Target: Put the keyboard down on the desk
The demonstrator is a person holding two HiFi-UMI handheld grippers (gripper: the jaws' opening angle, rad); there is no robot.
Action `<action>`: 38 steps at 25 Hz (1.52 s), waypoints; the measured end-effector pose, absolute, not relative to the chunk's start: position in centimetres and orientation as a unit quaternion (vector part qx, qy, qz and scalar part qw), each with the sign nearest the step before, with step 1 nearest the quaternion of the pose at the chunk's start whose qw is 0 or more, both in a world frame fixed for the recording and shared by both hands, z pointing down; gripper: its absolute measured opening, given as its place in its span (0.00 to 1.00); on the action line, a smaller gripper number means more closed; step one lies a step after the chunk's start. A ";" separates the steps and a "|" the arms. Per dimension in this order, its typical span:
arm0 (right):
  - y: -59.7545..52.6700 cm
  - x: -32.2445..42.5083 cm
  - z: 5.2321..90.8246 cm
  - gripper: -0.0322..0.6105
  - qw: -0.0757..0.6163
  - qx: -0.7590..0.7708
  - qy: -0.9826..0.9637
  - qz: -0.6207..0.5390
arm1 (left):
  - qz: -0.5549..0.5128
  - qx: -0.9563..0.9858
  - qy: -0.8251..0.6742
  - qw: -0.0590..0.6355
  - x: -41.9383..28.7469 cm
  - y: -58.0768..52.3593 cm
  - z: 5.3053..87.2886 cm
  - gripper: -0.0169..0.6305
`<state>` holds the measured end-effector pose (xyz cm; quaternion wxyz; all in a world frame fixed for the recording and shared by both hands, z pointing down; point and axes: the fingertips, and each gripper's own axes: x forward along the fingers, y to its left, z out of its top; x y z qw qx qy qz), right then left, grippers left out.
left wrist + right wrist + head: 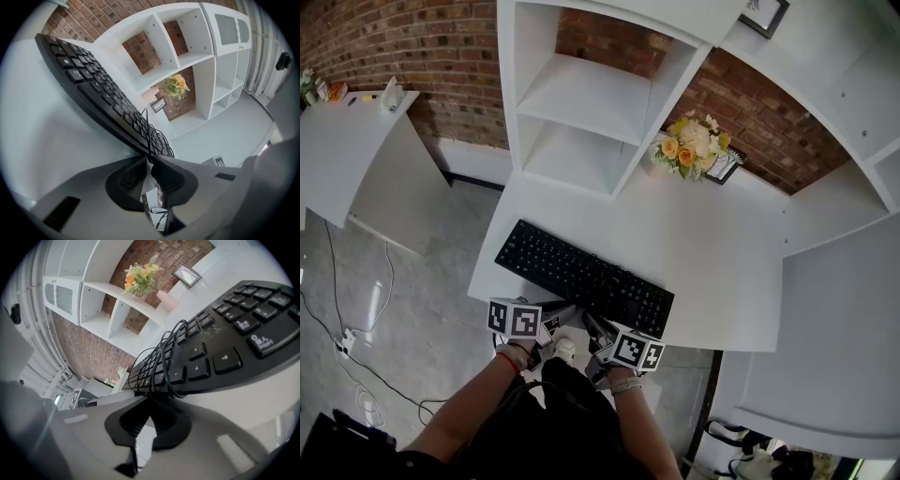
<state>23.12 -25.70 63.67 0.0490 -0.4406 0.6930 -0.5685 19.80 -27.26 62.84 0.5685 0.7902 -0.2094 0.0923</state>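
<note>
Left gripper point(150, 160) has its jaws drawn almost together, and its own view shows their tips nipping the near edge of the black keyboard point(93, 89), which runs up and away from them to the left. Right gripper point(149, 398) has its jaws pressed together just under that same edge. A bundle of thin black cable point(164, 366) is looped over the keys directly above its tips, and I cannot tell whether a strand is caught between them.

From the head view both tools sit side by side at the desk's front edge, the left gripper point(551, 326) just beside the right gripper point(595, 330), each with its marker cube facing up. This view shows what the gripper views cannot: the keyboard point(581, 277) lies flat and slantwise on the white desk point(703, 244), its long near edge towards the jaws. The cable loops point(161, 140) are too small to make out there and appear only in the two gripper views.

Beyond the keyboard, well ahead of both tools, a bunch of yellow and white flowers point(689, 145) stands beside a small picture frame point(727, 169). White shelves point(591, 103) rise against a brick wall point(422, 47). Off to the left gripper's side, only the head view shows a separate white table point(347, 150) and grey floor point(412, 300).
</note>
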 end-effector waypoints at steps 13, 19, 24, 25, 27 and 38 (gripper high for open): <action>-25.2 22.7 63.5 0.05 0.066 -0.432 0.691 -0.576 | 0.099 0.790 -0.210 0.567 19.2 -26.6 63.3 0.05; -24.8 22.4 62.5 0.05 0.065 -0.427 0.716 -0.548 | 0.091 0.800 -0.217 0.552 18.6 -26.9 62.5 0.02; -24.9 22.6 61.5 0.05 0.064 -0.454 0.731 -0.505 | 0.085 0.816 -0.223 0.527 18.0 -27.1 61.5 0.01; -24.9 22.7 61.2 0.05 0.063 -0.461 0.736 -0.491 | 0.083 0.822 -0.225 0.517 17.9 -27.2 61.1 0.01; -25.0 23.1 60.8 0.05 0.059 -0.477 0.744 -0.463 | 0.079 0.837 -0.228 0.491 17.8 -27.3 60.3 0.01; -24.4 24.7 56.3 0.05 0.044 -0.569 0.764 -0.300 | 0.105 0.895 -0.255 0.351 16.5 -27.5 57.1 0.01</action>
